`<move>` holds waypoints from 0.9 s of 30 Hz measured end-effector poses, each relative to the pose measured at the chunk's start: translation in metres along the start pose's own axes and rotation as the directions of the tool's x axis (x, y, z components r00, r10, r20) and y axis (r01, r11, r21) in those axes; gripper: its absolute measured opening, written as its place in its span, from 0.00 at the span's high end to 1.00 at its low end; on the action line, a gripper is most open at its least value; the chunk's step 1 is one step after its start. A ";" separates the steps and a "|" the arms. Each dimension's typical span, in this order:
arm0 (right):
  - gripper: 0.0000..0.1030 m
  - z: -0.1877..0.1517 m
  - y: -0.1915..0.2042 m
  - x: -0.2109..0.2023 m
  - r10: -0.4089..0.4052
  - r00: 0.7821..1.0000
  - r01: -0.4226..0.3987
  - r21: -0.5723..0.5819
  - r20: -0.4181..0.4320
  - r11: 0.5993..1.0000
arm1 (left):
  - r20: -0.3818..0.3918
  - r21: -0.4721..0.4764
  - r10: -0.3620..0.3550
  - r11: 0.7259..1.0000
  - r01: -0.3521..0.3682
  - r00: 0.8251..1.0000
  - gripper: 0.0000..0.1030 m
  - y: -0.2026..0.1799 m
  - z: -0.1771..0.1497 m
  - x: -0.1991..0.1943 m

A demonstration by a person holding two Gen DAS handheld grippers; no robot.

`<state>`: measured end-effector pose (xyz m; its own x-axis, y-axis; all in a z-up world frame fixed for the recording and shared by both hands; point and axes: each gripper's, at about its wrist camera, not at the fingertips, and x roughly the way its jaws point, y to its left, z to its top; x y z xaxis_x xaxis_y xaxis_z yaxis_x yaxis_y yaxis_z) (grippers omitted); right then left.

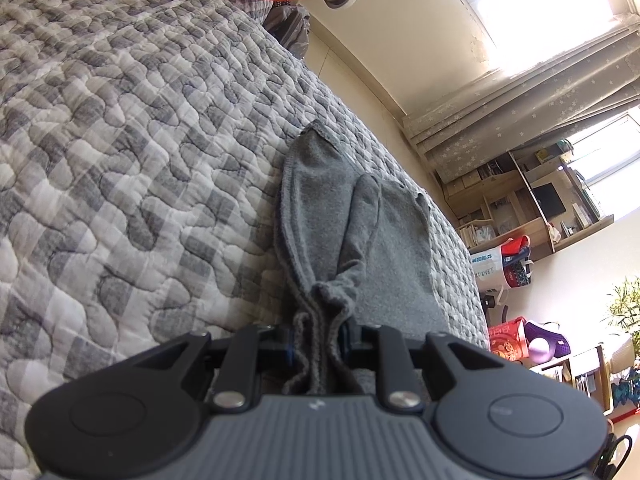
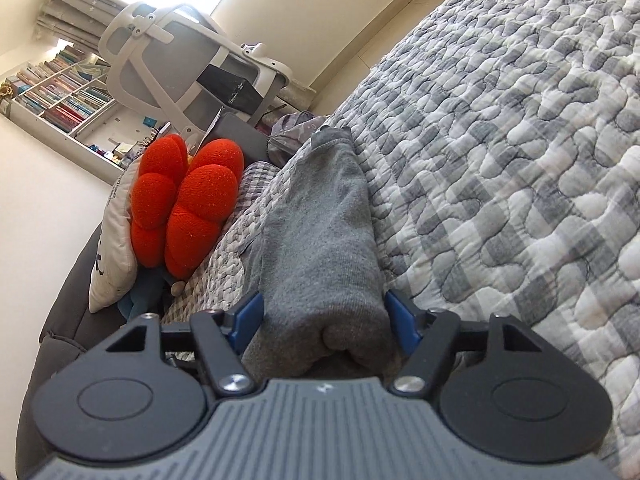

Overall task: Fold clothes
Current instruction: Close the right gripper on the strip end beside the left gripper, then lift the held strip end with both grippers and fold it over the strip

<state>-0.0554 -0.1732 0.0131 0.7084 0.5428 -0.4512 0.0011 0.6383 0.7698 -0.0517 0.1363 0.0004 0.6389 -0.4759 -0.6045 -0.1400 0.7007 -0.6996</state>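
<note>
A grey knit garment (image 1: 384, 248) lies on the grey-and-white checked quilt (image 1: 120, 140). In the left wrist view my left gripper (image 1: 320, 336) is shut on a bunched edge of it, and the cloth stretches away from the jaws in two long folds. In the right wrist view the same garment (image 2: 320, 248) shows as a thick folded roll running forward over the quilt (image 2: 520, 160). My right gripper (image 2: 325, 318) is open, its blue pads (image 2: 247, 316) standing wide on either side of the roll's near end.
A red flower-shaped cushion (image 2: 184, 204) and a white pillow (image 2: 114, 248) lie at the bed's end, with a white office chair (image 2: 176, 64) and a bookshelf (image 2: 60, 92) behind. Beyond the bed edge stand a wooden desk shelf (image 1: 532, 208), curtains (image 1: 540, 120) and floor clutter (image 1: 528, 340).
</note>
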 end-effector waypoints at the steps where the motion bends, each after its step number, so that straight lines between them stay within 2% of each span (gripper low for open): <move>1: 0.33 -0.001 0.001 0.001 -0.005 1.000 0.005 0.000 0.003 1.000 | 0.003 0.005 0.002 1.000 -0.002 1.000 0.81 -0.001 -0.001 0.000; 2: 0.34 -0.002 0.001 0.002 -0.009 1.000 0.009 0.000 0.006 1.000 | 0.008 0.013 0.006 1.000 -0.006 1.000 0.81 -0.001 -0.002 -0.001; 3: 0.44 -0.003 0.002 0.003 -0.014 1.000 0.014 0.000 0.009 1.000 | 0.012 0.020 0.009 1.000 -0.009 1.000 0.81 -0.002 -0.004 -0.002; 5: 0.49 -0.005 0.003 0.006 -0.024 1.000 0.024 0.000 0.015 1.000 | 0.018 0.048 0.021 0.999 -0.022 1.000 0.82 -0.006 -0.004 -0.002; 8: 0.53 -0.005 0.004 0.005 -0.035 0.999 0.035 -0.022 0.018 0.999 | 0.032 0.111 0.054 0.992 -0.058 0.998 0.82 -0.016 -0.005 -0.002; 13: 0.56 -0.005 0.017 0.006 -0.074 0.997 0.075 -0.110 0.021 0.991 | 0.061 0.242 0.130 0.960 -0.141 0.990 0.84 -0.039 -0.004 -0.004; 19: 0.59 -0.008 0.044 0.006 -0.105 0.992 0.118 -0.253 0.066 0.960 | 0.077 0.277 0.154 0.946 -0.170 0.985 0.85 -0.055 0.007 -0.012; 23: 0.60 -0.006 0.072 0.004 -0.111 0.987 0.146 -0.377 0.113 0.915 | 0.104 0.307 0.170 0.932 -0.194 0.980 0.85 -0.070 0.012 -0.020; 24: 0.60 -0.002 0.079 0.005 -0.116 0.987 0.152 -0.399 0.112 0.904 | 0.099 0.305 0.172 0.932 -0.195 0.980 0.85 -0.075 0.017 -0.022; 27: 0.60 0.018 0.101 0.007 -0.131 0.987 0.162 -0.456 0.098 0.875 | 0.028 0.231 0.161 0.959 -0.163 0.987 0.85 -0.085 0.044 -0.026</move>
<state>-0.0371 -0.1150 0.0956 0.7676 0.3984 -0.5020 -0.2062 0.8952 0.3951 -0.0232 0.1126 0.0928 0.6289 -0.3420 -0.6982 -0.0634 0.8725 -0.4845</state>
